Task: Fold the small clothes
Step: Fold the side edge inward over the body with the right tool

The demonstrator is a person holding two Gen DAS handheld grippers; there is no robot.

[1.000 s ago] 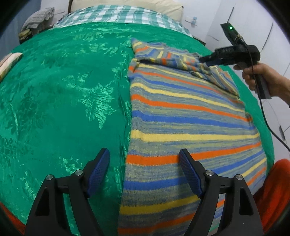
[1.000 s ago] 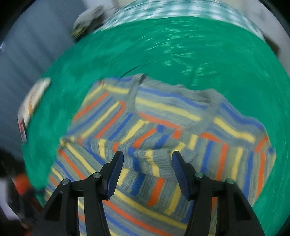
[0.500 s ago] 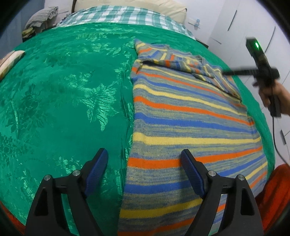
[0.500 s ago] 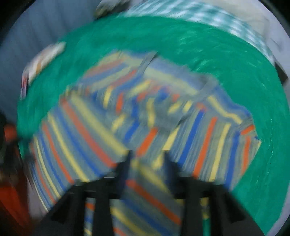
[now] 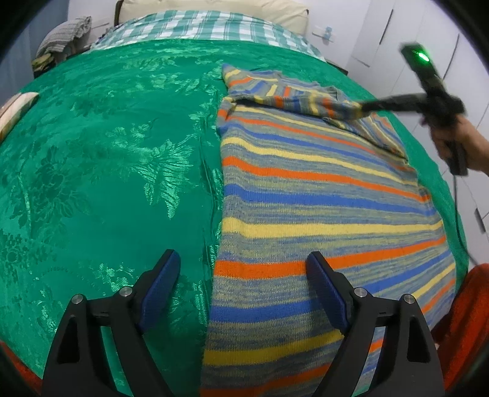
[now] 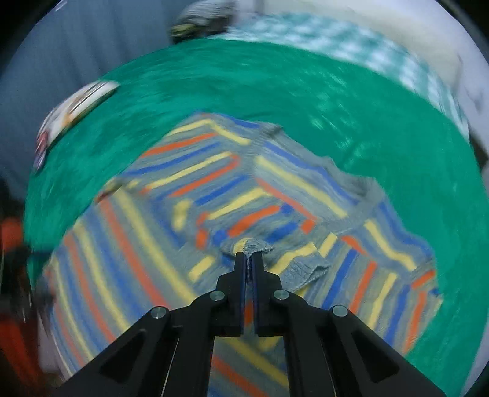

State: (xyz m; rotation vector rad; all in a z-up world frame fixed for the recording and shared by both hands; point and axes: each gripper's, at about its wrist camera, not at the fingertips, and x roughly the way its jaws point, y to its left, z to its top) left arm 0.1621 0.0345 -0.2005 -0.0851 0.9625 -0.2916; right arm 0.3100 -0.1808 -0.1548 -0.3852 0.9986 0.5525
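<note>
Change since a second ago: my right gripper, then standing open above the folded-in sleeve, is now clamped on a fold of that sleeve; grey ribbed knit pokes out between the tips. In the left wrist view the right gripper shows at the far right of the bed, a hand on its handle, and the sleeve lifts slightly where it bites. Right wrist view is blurred everywhere but the gripper itself. My left gripper has not shifted; its jaws are spread wide with nothing between the pads, one finger over the green bedspread, the other over the sweater hem.

Sweater: knitted, grey-blue ground with orange, blue and yellow stripes. It lies flat on the right half of the bed, hem toward the near edge, neckline toward the checked sheet at the head end. One sleeve is folded across the chest.
</note>
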